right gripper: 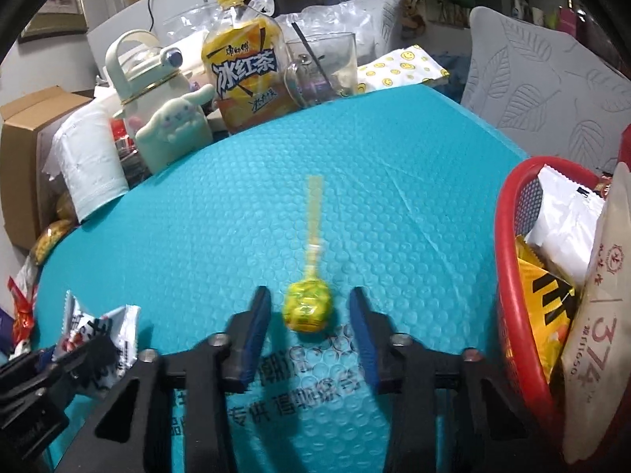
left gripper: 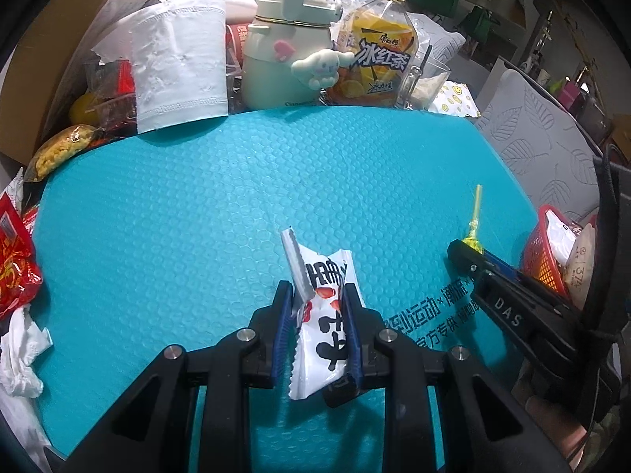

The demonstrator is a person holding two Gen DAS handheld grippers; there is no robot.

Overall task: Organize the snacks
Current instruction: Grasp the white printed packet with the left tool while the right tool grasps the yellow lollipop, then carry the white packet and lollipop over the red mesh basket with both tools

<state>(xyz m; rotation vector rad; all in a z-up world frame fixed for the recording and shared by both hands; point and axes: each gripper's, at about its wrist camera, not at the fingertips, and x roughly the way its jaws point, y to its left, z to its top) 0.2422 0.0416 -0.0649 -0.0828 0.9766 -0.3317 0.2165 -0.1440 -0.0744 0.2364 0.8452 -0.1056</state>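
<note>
**Mia:** One big blue bubble mat [right gripper: 276,181] covers the table. It is the biggest thing here.

**Ben:** Next biggest is the red basket [right gripper: 512,276] at the right edge of the mat. I count at least three packets inside: a white one, a yellow one and a tall pale one with numbers on it.

**Mia:** At the back I see one roll of white paper [left gripper: 181,67], one cream bottle [left gripper: 282,47] with a little white dog on the front, one yellow iced tea bottle [left gripper: 378,55] and one clear glass [right gripper: 325,67] with a straw in it.

**Ben:** What is the left gripper [left gripper: 317,291] doing?

**Mia:** Its two blue fingers are squeezed in on one white snack packet [left gripper: 319,335]. The packet stands up between them, near the front middle of the mat.

**Ben:** And the right gripper [right gripper: 311,303]?

**Mia:** Its fingers are spread wide. One yellow lollipop [right gripper: 308,307] sits in the gap, touching neither finger. Its stick points away toward the back, and it looks blurry. I cannot tell if it rests on the mat or is just above it.

**Ben:** So two grippers, one packet held, one lollipop loose, close to the basket.
</note>
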